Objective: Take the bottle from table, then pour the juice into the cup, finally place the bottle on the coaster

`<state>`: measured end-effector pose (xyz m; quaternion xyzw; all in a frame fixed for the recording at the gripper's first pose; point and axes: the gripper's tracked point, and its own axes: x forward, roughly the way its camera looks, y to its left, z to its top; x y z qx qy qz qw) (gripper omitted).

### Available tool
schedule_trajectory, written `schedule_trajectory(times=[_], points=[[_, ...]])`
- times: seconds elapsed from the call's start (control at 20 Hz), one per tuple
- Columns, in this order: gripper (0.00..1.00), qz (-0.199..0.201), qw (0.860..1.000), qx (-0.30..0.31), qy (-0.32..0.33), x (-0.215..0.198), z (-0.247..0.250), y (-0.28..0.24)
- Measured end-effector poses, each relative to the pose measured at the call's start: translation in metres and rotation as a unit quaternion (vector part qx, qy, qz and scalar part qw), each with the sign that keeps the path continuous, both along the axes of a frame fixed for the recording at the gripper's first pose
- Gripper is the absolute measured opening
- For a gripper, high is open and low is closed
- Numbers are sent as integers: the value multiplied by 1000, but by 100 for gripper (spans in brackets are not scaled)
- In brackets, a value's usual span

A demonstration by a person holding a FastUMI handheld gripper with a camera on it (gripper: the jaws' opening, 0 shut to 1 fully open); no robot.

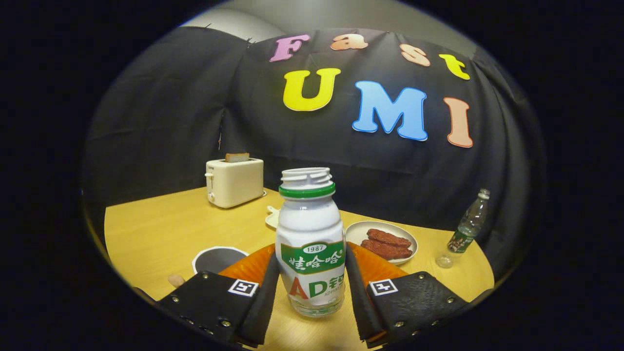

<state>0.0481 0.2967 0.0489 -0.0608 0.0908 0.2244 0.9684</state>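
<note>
In the gripper view we take the bottle (311,243) as our landmark: it stands upright between the two fingers, uncapped, with its base apparently on or just above the table (161,229). The gripper (311,297) looks clenched on it, one finger pressing each side of the lower body at the label. So we judge the first step, taking the bottle, to be under way or just finished; whether it has left the table we cannot tell.

Pouring is, in our judgement, not yet done. The cup (218,258) sits just left of the bottle and a little beyond the left finger; only its dark inside shows, so we cannot say whether it holds juice. An orange coaster (375,265) lies directly behind the bottle, showing on both sides of it, with nothing set on it yet.

Beyond the bottle to the right is a plate (360,231) of brown food, further right a clear water bottle (467,229), and well behind to the left a toaster (235,183).

The gripper points level and forward, fingers flanking the bottle evenly.
</note>
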Motion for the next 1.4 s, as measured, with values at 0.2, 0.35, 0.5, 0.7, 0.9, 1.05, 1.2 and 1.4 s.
schedule_trajectory(times=[0.2, 0.35, 0.5, 0.7, 0.9, 1.05, 1.2, 1.4], points=[[68, -3, 1000, 28, 7, 9, -5, 2], [68, -8, 999, 44, -2, 6, -6, 0], [68, -12, 999, 52, -2, 13, -10, -1], [68, -12, 998, 55, 10, 24, -19, 2], [68, -15, 998, 57, 17, 28, -28, 1], [68, -12, 998, 66, 14, 29, -29, 0], [68, -13, 996, 85, 8, 29, -29, -4], [68, -6, 996, 87, -9, 27, -30, -2]])
